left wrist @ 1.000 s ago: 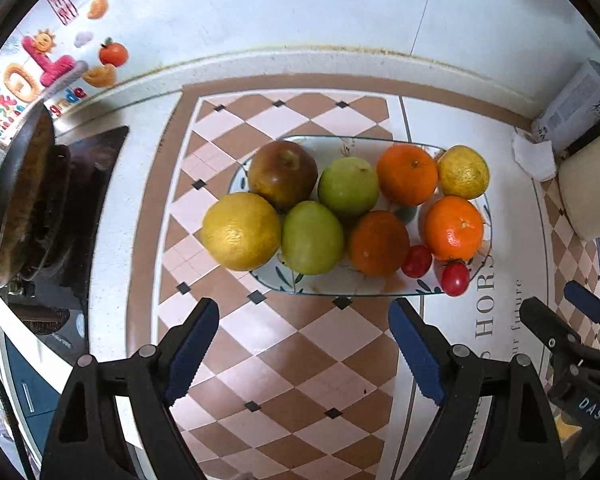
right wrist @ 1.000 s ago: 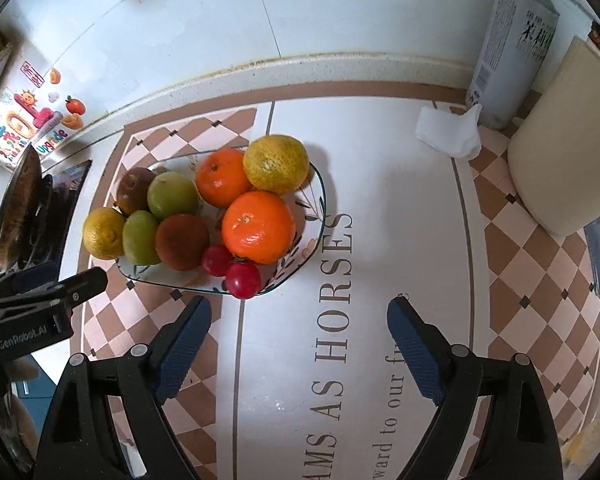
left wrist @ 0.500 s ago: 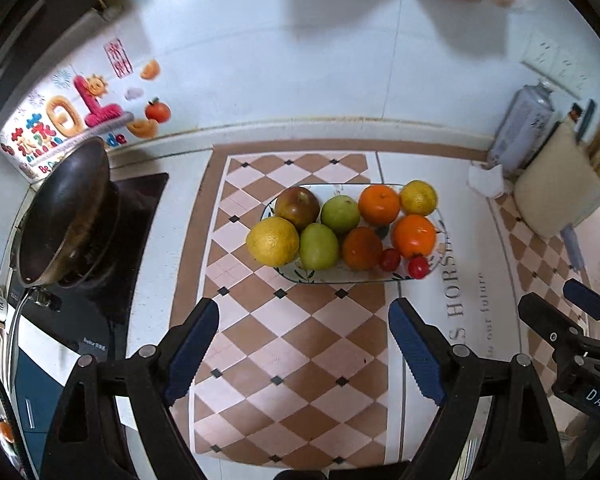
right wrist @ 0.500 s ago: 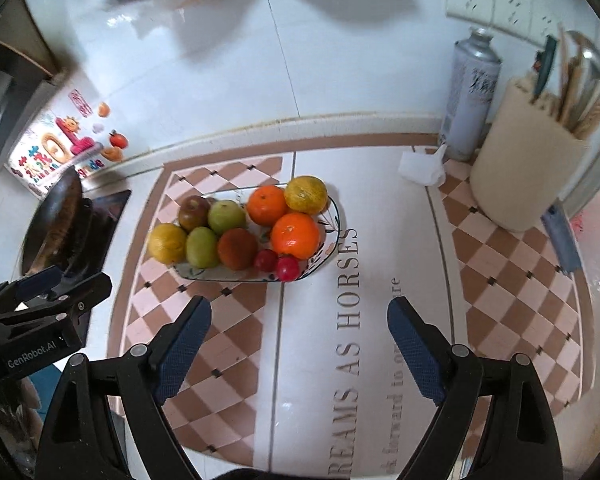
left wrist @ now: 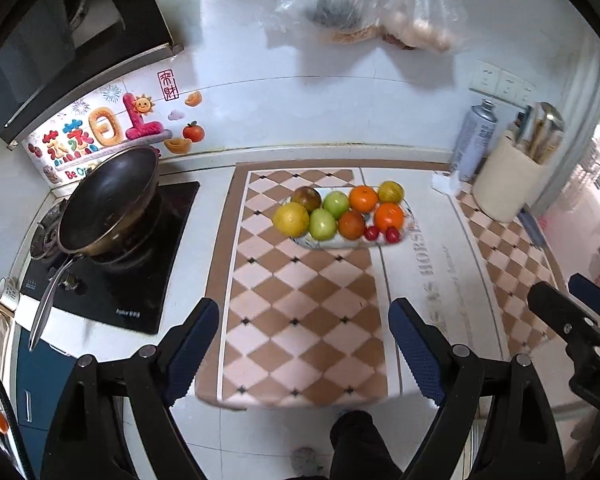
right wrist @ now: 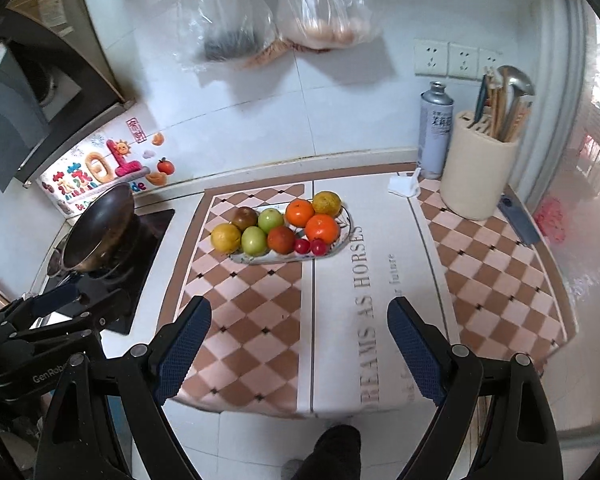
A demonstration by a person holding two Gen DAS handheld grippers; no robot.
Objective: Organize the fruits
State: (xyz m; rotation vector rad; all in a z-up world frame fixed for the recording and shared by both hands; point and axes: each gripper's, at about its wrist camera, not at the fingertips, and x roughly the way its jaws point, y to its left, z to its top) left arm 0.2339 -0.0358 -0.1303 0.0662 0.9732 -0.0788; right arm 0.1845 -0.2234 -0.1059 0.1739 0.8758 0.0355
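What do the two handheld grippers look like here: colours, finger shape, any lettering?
Both are matte black with angular frames and round silver rivets. The left gripper and right gripper each carry two dark blue, ribbed finger pads. White lettering reading "GenRobo" shows on the left gripper's body in the right wrist view.

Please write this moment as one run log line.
left gripper: open, empty | right gripper: open, empty | fruits: all on plate

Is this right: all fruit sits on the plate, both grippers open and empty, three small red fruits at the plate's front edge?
Not quite. There are two small red fruits, not three, at the front edge of the plate, clearest in the right wrist view. The rest holds: left gripper and right gripper are open and empty.
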